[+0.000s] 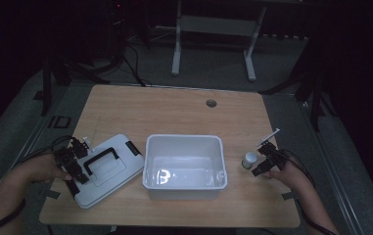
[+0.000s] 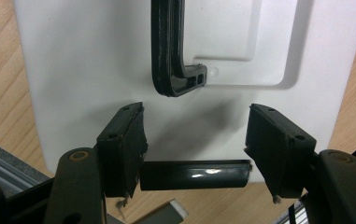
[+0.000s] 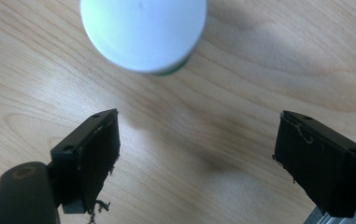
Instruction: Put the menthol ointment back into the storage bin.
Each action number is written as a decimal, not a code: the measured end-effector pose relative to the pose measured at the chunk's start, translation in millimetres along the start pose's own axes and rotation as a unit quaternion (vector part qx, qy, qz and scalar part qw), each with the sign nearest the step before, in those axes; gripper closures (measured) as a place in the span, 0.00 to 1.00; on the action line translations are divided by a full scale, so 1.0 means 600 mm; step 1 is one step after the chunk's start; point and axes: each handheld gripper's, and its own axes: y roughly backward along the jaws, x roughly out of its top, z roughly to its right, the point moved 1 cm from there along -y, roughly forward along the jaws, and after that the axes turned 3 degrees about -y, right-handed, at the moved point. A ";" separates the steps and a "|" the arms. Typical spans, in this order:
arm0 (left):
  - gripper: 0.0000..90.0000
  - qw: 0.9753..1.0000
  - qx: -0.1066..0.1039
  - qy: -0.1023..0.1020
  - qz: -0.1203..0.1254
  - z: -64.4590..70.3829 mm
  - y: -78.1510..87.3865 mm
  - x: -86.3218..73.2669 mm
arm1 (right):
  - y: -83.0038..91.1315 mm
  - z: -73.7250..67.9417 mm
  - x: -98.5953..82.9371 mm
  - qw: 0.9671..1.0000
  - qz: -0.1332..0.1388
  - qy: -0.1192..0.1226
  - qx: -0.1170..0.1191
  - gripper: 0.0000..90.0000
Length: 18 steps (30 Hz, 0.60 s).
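Left tool (image 2: pixel 196 140): two black block-shaped jaws, matt with frayed edges, spread wide and holding nothing. They hang over the near edge of the lid (image 2: pixel 96 60), straddling a glossy black latch (image 2: pixel 194 175) at 6 o'clock in the left gripper view. Seen from above, this tool (image 1: pixel 74 164) sits at the lid's 9 o'clock edge.

Lid (image 1: pixel 106 169): flat, smooth white plastic, rounded rectangle with a shallow recessed panel; lies skewed on the surface (image 1: pixel 174 107). Handle (image 2: pixel 168 46): black ribbed plastic, L-shaped bend, at 12 o'clock from the left jaws.

Right tool (image 3: pixel 196 158): same black blocks, wide apart, empty, over bare wood. Bottle (image 3: pixel 143 32): round, smooth white cap with a green rim showing below, at 11 o'clock from the jaws, apart from them. In the high view the right tool (image 1: pixel 267 159) is just beside the bottle (image 1: pixel 249 159), at its 3 o'clock.

Bin (image 1: pixel 184 188): white glossy rectangular tub, rounded corners, between lid and bottle.

Surface: pale wood grain laminate, rounded corners.
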 end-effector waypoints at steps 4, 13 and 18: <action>0.41 1.000 0.000 -0.001 0.000 0.000 0.000 0.000 | 0.002 0.000 0.010 1.000 -0.005 0.004 0.001 0.16; 0.41 1.000 -0.004 -0.001 -0.004 0.000 -0.006 0.002 | 0.012 -0.001 0.043 1.000 -0.016 0.014 -0.007 0.16; 0.41 1.000 -0.004 -0.001 -0.001 -0.001 -0.007 0.003 | 0.011 -0.007 0.059 1.000 -0.019 0.018 0.006 0.16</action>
